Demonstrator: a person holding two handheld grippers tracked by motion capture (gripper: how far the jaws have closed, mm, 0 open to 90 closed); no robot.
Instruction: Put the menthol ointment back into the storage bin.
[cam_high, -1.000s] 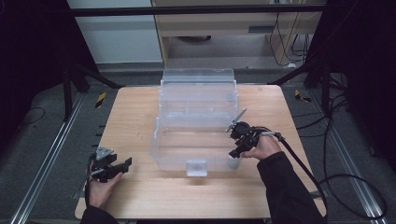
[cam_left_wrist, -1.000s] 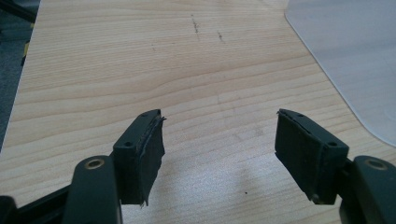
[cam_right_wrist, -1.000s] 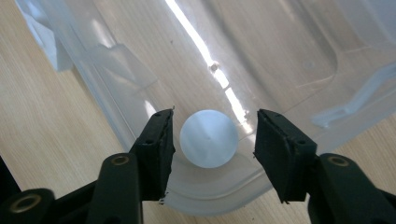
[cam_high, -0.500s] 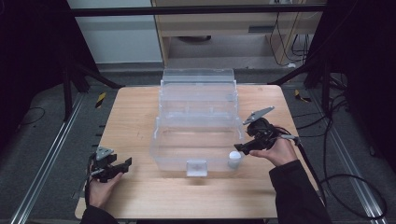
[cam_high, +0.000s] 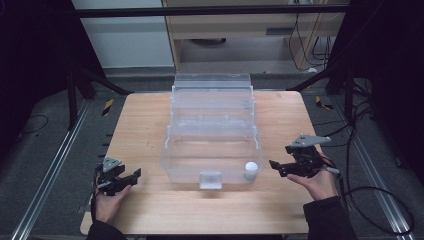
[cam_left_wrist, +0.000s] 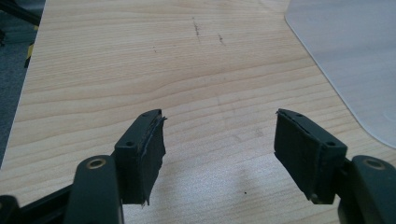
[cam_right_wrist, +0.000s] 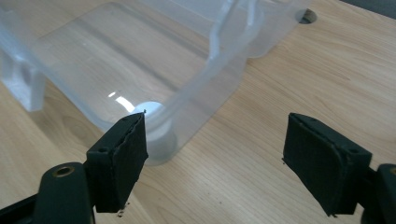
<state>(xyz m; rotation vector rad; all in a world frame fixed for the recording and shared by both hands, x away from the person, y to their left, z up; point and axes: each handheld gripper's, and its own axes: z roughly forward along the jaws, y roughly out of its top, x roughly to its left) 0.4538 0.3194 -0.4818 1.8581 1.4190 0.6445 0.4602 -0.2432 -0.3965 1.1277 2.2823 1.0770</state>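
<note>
A clear plastic bin (cam_high: 212, 150) is sitting in the middle of the wooden table (cam_high: 150, 210), its hinged lid thrown back toward twelve o'clock. A small white ball (cam_high: 251, 167) is lying inside the bin, tucked into the corner at about five o'clock, close against the front and right walls; a small latch tab (cam_high: 210, 180) is jutting from the front wall at six.

The right gripper (cam_high: 278, 167) is hovering just outside the bin's right wall, at roughly four o'clock from the bin's centre, held in the person's right hand (cam_high: 317, 182). Its jaws are standing wide apart with nothing between them — in the right gripper view (cam_right_wrist: 215, 154) bare wood is showing in the gap, and the ball (cam_right_wrist: 149, 114) is peeking through the translucent wall just past the left pad.

The left gripper (cam_high: 131, 176) is resting low near the table's front-left edge, at about eight o'clock, well apart from the bin, in the person's left hand (cam_high: 107, 200). Its jaws are likewise spread and gripping nothing — the left gripper view (cam_left_wrist: 219, 140) is looking across open wood grain, with the bin's rounded corner (cam_left_wrist: 345, 56) showing at two o'clock.
</note>
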